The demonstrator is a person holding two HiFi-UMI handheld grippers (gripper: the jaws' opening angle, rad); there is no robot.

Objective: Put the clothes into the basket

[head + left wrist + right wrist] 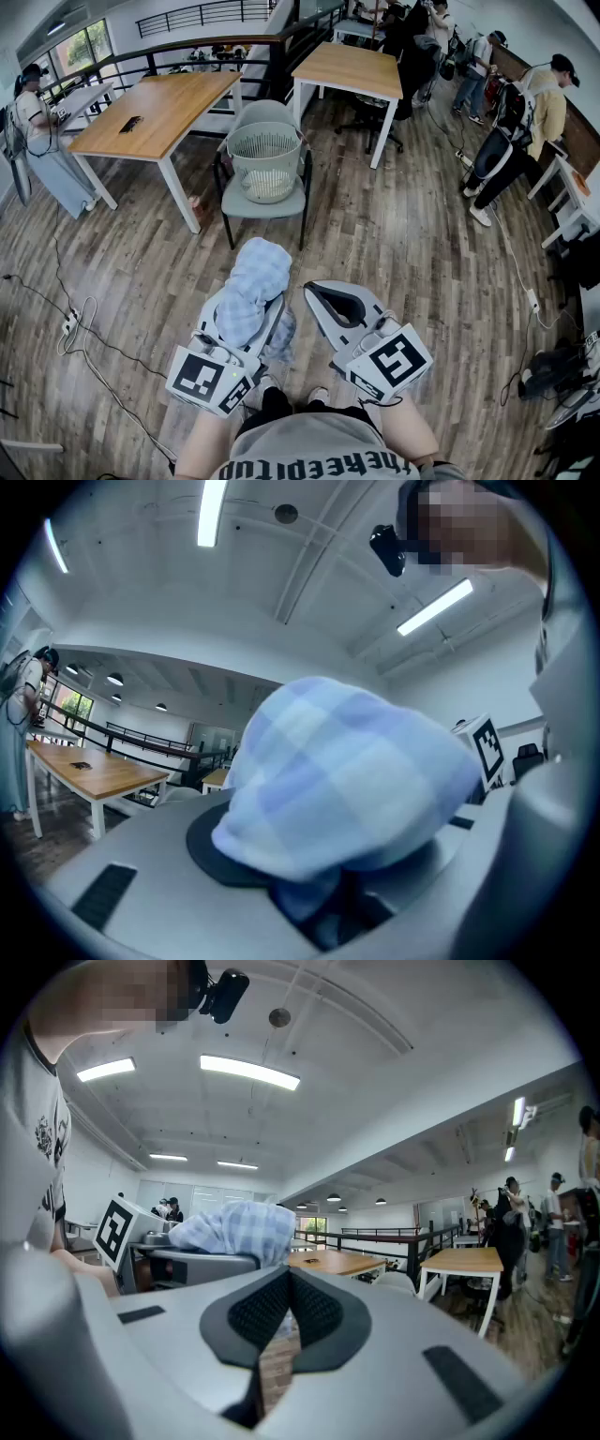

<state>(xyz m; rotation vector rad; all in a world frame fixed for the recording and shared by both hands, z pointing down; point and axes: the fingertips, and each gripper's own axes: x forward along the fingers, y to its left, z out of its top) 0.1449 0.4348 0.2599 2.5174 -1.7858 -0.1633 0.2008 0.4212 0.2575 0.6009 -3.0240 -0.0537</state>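
Observation:
A light blue checked cloth (251, 284) is bunched up over my left gripper (246, 314), whose jaws are shut on it low in the head view. In the left gripper view the cloth (342, 780) fills the middle and hides the jaw tips of that gripper (323, 897). Beside it, my right gripper (335, 302) is shut with nothing in it, its dark pads meeting at the tip (284, 1288). The pale round basket (265, 139) stands on a grey-green chair (272, 207) straight ahead, some way off. A pale cloth (268, 186) lies in its bottom.
Wooden tables (155, 111) (352, 67) stand behind the chair to the left and right. A cable and power strip (70, 323) lie on the wood floor at the left. People stand at the far left (37, 141) and far right (506, 131).

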